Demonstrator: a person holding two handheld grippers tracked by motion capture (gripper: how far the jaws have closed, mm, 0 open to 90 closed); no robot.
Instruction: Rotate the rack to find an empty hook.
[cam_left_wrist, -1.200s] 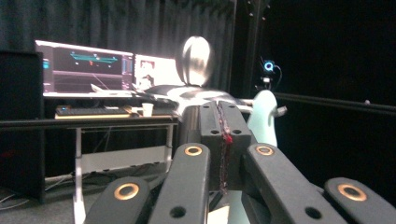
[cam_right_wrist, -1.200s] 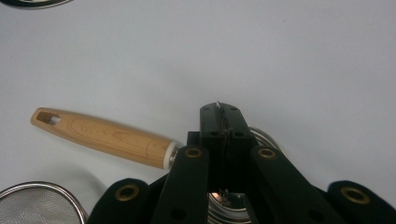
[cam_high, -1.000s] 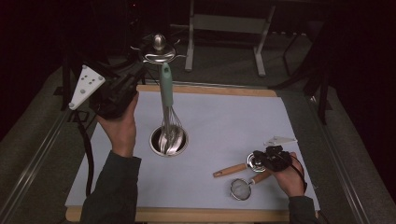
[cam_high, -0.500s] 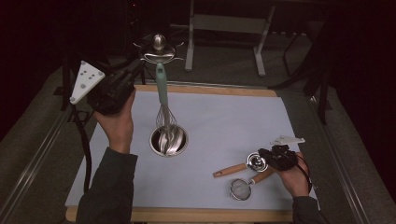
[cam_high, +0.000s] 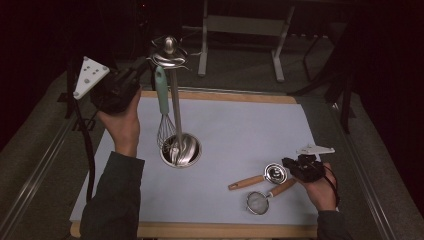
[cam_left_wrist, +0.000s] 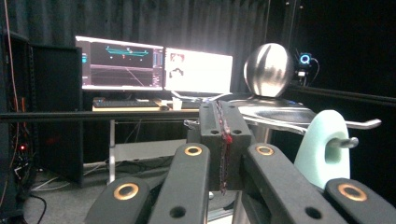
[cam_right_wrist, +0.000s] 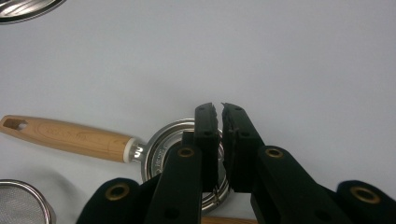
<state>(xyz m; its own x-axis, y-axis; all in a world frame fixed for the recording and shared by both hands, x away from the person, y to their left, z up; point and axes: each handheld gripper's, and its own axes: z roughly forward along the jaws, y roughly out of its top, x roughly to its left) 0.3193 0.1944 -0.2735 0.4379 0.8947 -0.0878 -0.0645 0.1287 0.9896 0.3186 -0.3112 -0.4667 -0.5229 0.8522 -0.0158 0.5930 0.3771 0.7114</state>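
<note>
The left gripper has drawn back from the whisk, which a second ago leaned out from the stand with its wires off to one side and now hangs from a hook, closer against the pole. The left hand has shifted a little toward the left with it. The right gripper has slid toward the far right, from over the wooden handles to the rim of the small cup.
</note>
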